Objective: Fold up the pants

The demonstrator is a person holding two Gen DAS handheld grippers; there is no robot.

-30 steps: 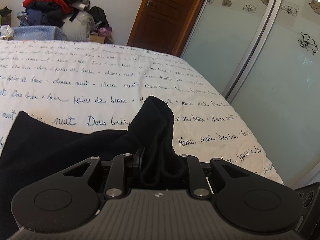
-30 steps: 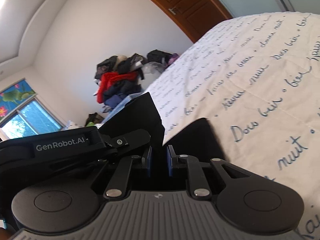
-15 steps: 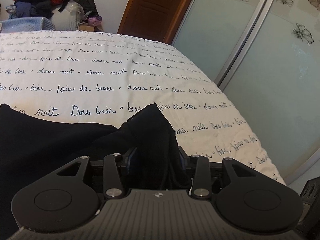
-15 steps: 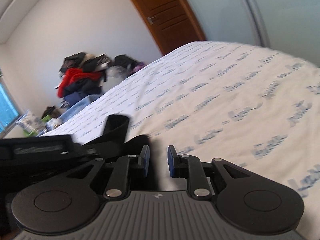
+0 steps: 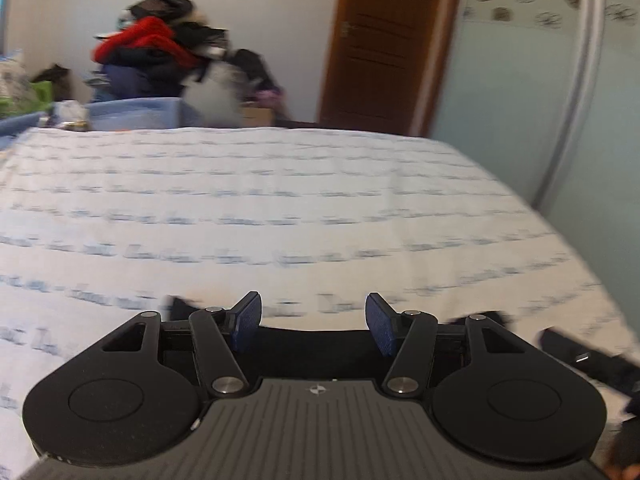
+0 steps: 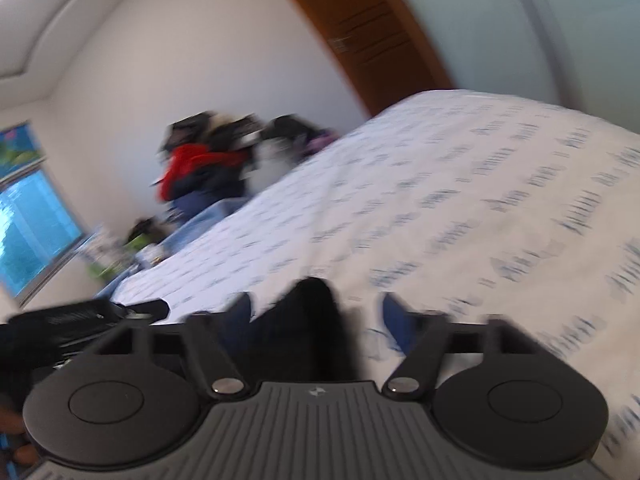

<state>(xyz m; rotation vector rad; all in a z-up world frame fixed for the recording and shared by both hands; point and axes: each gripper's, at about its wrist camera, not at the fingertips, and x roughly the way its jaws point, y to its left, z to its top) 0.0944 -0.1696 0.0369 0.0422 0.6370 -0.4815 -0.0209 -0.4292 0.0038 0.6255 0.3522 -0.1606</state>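
The black pants (image 5: 312,346) lie flat on the white bedspread (image 5: 280,208), and only a low dark strip of them shows between and below my left gripper's fingers. My left gripper (image 5: 313,316) has its jaws opening, with nothing pinched between the blue pads (image 5: 246,320). In the right wrist view a black fold of the pants (image 6: 308,320) stands between the spread fingers of my right gripper (image 6: 316,312). Those jaws are opening too, and the pads do not press on the cloth. Both views are blurred.
A heap of clothes (image 5: 160,56) and a blue bin (image 5: 136,118) stand beyond the bed's far edge. A wooden door (image 5: 384,48) and frosted sliding wardrobe doors (image 5: 560,80) are on the right. The other gripper's body (image 6: 68,324) shows at the left of the right wrist view.
Both grippers have let go of the black cloth and spread their fingers. The raised fold in the left gripper has dropped flat, and both cameras swung across the bed.
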